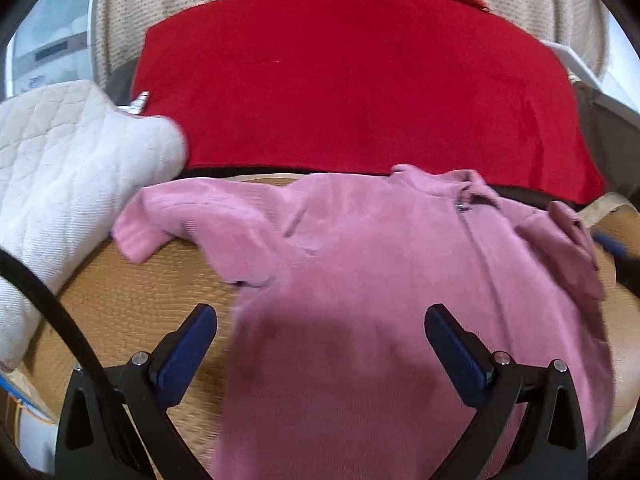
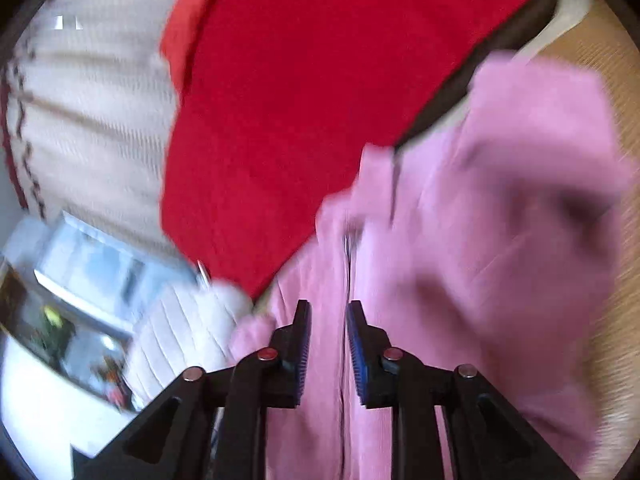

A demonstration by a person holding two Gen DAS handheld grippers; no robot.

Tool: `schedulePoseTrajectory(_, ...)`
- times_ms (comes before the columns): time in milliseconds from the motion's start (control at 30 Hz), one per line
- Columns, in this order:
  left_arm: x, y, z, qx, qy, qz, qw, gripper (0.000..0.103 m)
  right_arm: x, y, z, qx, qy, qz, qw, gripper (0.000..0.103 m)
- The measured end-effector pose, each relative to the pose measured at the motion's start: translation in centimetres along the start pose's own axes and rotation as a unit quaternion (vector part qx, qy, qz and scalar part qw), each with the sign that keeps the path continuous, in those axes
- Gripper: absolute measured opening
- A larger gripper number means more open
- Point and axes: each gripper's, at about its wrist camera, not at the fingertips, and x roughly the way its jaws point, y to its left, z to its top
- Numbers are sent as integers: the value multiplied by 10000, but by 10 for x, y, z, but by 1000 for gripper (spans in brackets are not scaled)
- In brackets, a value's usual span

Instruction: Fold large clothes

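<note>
Holding my left gripper (image 1: 320, 320) wide apart over the pink zip jacket (image 1: 380, 272), I saw it lay spread on the woven mat (image 1: 132, 300), just before the red cloth (image 1: 352, 92). My right gripper (image 2: 328, 316) was narrow but clamped on nothing, above the zipper (image 2: 348, 256). The soft fabric could bunch if I pinched only one layer.

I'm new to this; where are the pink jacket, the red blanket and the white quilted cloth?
pink jacket (image 1: 360, 280): left wrist view, chest panel.
red blanket (image 1: 340, 92): left wrist view, its middle.
white quilted cloth (image 1: 72, 160): left wrist view, quilted top.
</note>
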Motion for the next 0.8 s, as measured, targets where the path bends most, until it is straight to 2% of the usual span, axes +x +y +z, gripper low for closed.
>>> schedulePoseTrajectory(33, 1, -5, 1, 5, 52, -123, 9999, 103, -22, -12, 7, 346, -393, 0, 9986, 96)
schedulePoseTrajectory(67, 1, -14, 5, 7, 135, -362, 9993, 103, -42, -25, 9, 673, -827, -55, 9943, 103)
schedulePoseTrajectory(133, -1, -31, 12, 82, 124, -645, 9978, 103, -62, -48, 18, 1089, -1162, 128, 9872, 103)
schedulePoseTrajectory(200, -4, -65, 29, 386, 33, -859, 9955, 103, -71, -71, 22, 1561, -1265, 230, 9793, 103)
schedulePoseTrajectory(267, -6, -109, 49, 805, 12, -1191, 9896, 103, -72, -94, 22, 1977, -1218, 555, 9711, 103)
schedulePoseTrajectory(333, -1, -156, 67, 1244, 159, -1545, 9800, 103, -69, -104, 18, 2182, -1145, 604, 9673, 102)
schedulePoseTrajectory(400, 14, -203, 85, 1645, 338, -1740, 9703, 103, -69, -114, 17, 2384, -1153, 637, 9622, 99)
schedulePoseTrajectory(500, 48, -255, 108, 1661, 662, -1998, 9634, 103, -72, -130, 22, 2675, -1180, 739, 9534, 96)
schedulePoseTrajectory(567, 75, -283, 118, 1621, 1054, -2277, 9543, 102, -76, -139, 25, 2840, -1239, 837, 9471, 96)
schedulePoseTrajectory(600, 87, -295, 118, 1645, 1277, -2379, 9487, 98, -83, -142, 30, 2869, -1257, 868, 9457, 96)
schedulePoseTrajectory(667, 111, -317, 114, 1618, 1773, -2576, 9360, 80, -85, -143, 35, 2900, -1315, 925, 9434, 96)
schedulePoseTrajectory(700, 121, -323, 110, 1574, 1960, -2629, 9315, 60, -85, -142, 36, 2896, -1332, 941, 9431, 96)
schedulePoseTrajectory(733, 128, -331, 107, 1548, 2138, -2677, 9266, 50, -87, -142, 42, 2892, -1354, 939, 9430, 96)
schedulePoseTrajectory(767, 135, -338, 103, 1544, 2269, -2669, 9238, 47, -88, -141, 44, 2881, -1382, 917, 9431, 96)
schedulePoseTrajectory(800, 138, -341, 101, 1541, 2309, -2640, 9237, 36, -92, -142, 46, 2874, -1399, 900, 9433, 96)
